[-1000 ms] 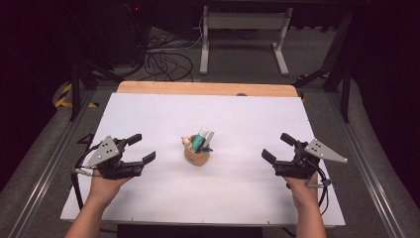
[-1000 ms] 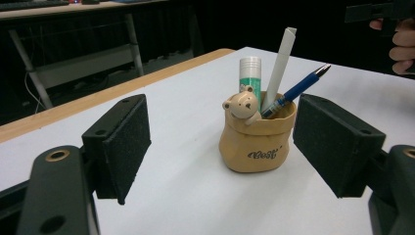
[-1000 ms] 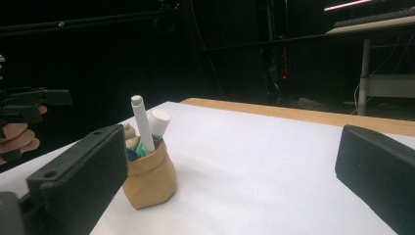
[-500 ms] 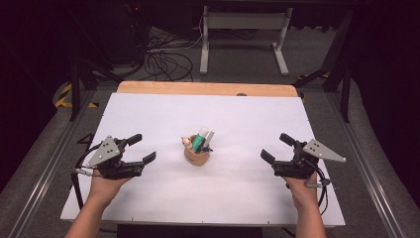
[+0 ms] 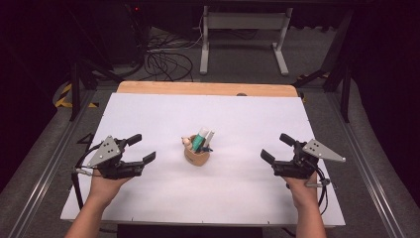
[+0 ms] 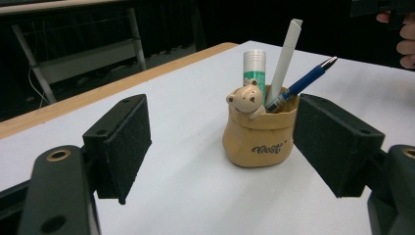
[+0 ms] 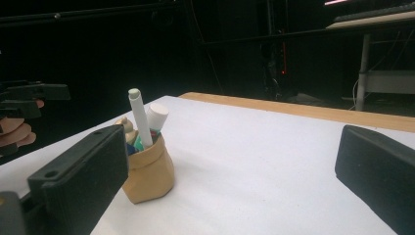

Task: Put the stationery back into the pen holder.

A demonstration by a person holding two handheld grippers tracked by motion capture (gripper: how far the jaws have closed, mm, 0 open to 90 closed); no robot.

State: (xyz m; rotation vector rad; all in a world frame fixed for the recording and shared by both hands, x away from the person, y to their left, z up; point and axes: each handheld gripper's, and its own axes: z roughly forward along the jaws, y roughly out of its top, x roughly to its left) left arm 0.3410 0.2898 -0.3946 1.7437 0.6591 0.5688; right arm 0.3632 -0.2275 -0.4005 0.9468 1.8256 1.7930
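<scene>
A small tan pen holder (image 5: pixel 196 155) shaped like a bag, with a little bear figure on its rim, stands near the middle of the white table (image 5: pixel 148 119). It holds a green-and-white glue stick (image 6: pixel 254 68), a white pen (image 6: pixel 285 54) and a blue pen (image 6: pixel 303 81). My left gripper (image 5: pixel 141 148) rests at the left, open and empty, its jaws pointing toward the holder (image 6: pixel 259 139). Open and empty too, my right gripper (image 5: pixel 277 148) sits at the right, facing the holder (image 7: pixel 147 169).
The white table top ends in a wooden strip (image 5: pixel 208 89) at the far edge. Beyond it lie cables (image 5: pixel 163 59) on the floor and a metal stand (image 5: pixel 242 29). Dark rails run along both sides of the table.
</scene>
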